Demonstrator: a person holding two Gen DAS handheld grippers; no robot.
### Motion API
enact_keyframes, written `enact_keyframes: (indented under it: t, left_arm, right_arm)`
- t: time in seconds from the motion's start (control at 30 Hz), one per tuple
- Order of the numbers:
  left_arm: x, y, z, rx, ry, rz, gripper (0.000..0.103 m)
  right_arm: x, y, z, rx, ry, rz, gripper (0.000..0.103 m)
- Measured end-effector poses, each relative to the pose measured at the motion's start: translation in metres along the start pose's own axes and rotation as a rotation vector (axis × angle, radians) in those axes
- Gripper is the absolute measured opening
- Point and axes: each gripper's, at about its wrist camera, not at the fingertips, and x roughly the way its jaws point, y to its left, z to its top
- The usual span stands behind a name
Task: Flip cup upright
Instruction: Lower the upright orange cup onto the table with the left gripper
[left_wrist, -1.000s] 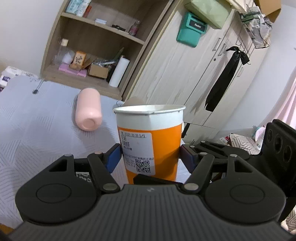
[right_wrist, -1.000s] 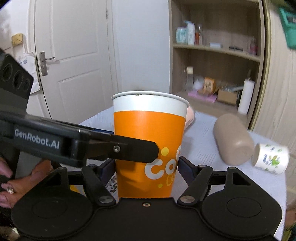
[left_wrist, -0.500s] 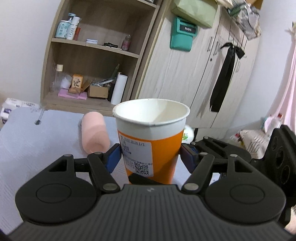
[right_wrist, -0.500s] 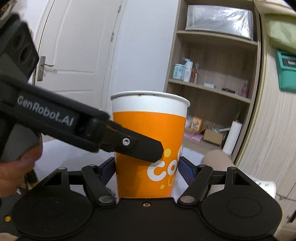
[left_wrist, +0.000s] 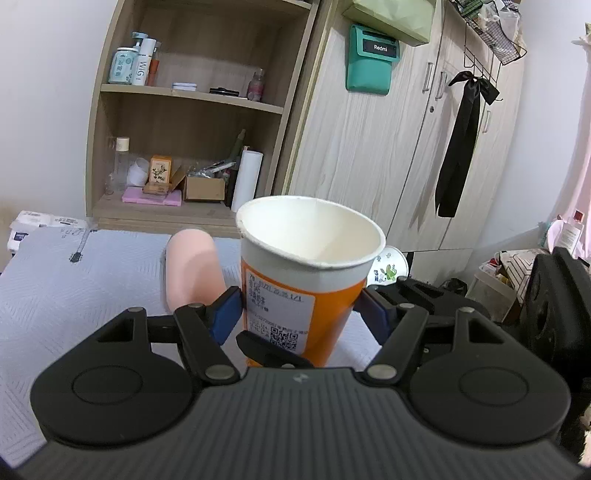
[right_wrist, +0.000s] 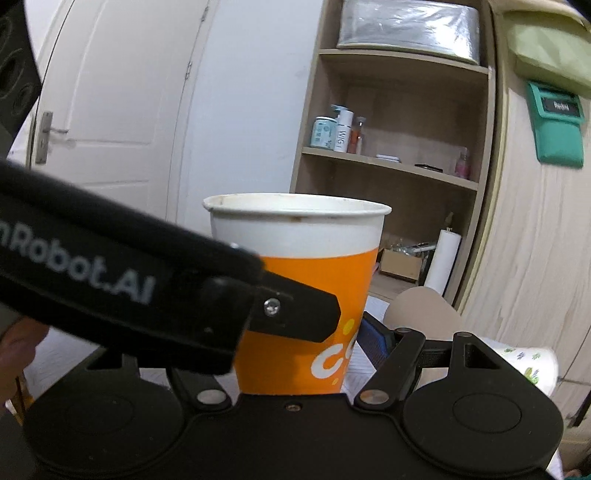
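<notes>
Orange cup (left_wrist: 295, 295) stood mouth-up, lifted off the bench (left_wrist: 55, 295), both left gripper (left_wrist: 297, 314) and right gripper (right_wrist: 295, 332) jaws closed against its sides, steadying it for setting down.

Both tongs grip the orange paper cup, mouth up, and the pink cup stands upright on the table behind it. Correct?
Not quite. The pink cup lies on its side, as the left wrist view shows. The rest holds: the left tongs and right tongs both grip the orange paper cup, mouth up.
</notes>
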Motion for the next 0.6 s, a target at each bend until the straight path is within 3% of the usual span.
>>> enact_keyframes:
  t: [0.13, 0.33, 0.6]
  left_arm:
    - [0.008, 0.005, 0.003, 0.007, -0.001, -0.004, 0.069]
    - [0.019, 0.002, -0.003, 0.031, 0.013, 0.048, 0.069]
    - [0.019, 0.004, -0.005, 0.016, 0.016, 0.038, 0.069]
  right_arm:
    - [0.009, -0.008, 0.002, 0.035, 0.012, 0.019, 0.078]
    - [0.026, -0.017, -0.004, 0.092, 0.028, 0.059, 0.078]
    - [0.027, -0.014, -0.006, 0.074, 0.054, 0.052, 0.078]
